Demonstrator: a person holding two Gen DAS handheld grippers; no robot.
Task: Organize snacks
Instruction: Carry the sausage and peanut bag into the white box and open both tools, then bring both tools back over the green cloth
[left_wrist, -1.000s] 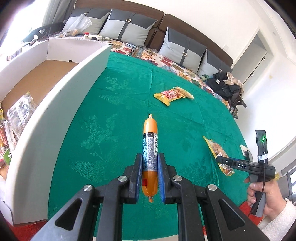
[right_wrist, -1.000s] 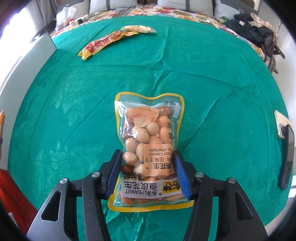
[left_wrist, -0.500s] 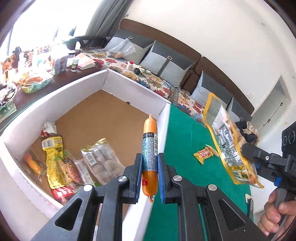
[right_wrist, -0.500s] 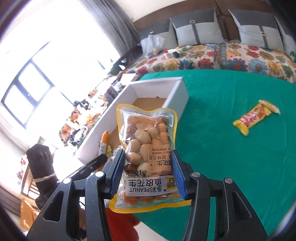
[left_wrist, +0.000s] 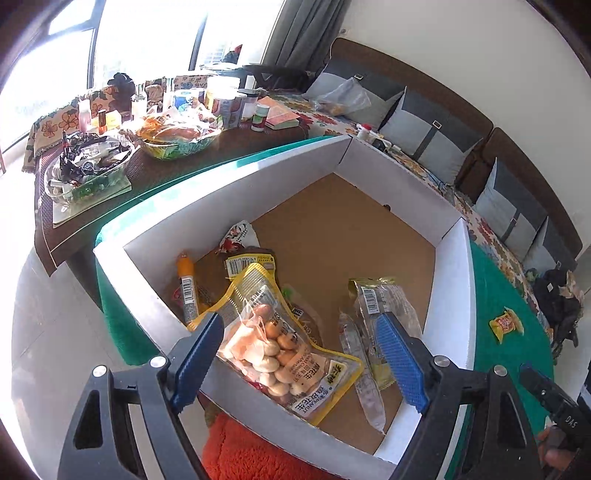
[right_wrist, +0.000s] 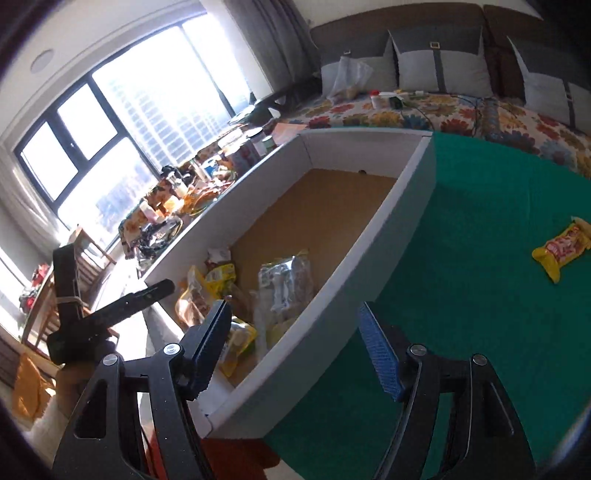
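A white cardboard box (left_wrist: 155, 306) with a brown floor stands on the green tablecloth (right_wrist: 480, 229) and holds several snack packs. The peanut bag (left_wrist: 284, 347) lies inside near the front wall. The orange sausage stick (left_wrist: 185, 284) lies against the left wall. My left gripper (left_wrist: 301, 356) is open and empty, held over the box's near end. My right gripper (right_wrist: 295, 350) is open and empty above the box's near right wall (right_wrist: 354, 291). A yellow and red snack pack (right_wrist: 563, 247) lies on the cloth to the right; it also shows in the left wrist view (left_wrist: 505, 324).
A dark side table (left_wrist: 155, 147) crowded with bowls, jars and bottles stands beyond the box on the left. A sofa with grey cushions (right_wrist: 436, 66) and a floral cover runs along the back. An orange-red fluffy cloth (left_wrist: 251, 450) lies below the box's near corner.
Both grippers have opened. The sausage stick left my left gripper and the peanut bag left my right gripper; both now lie in the box.
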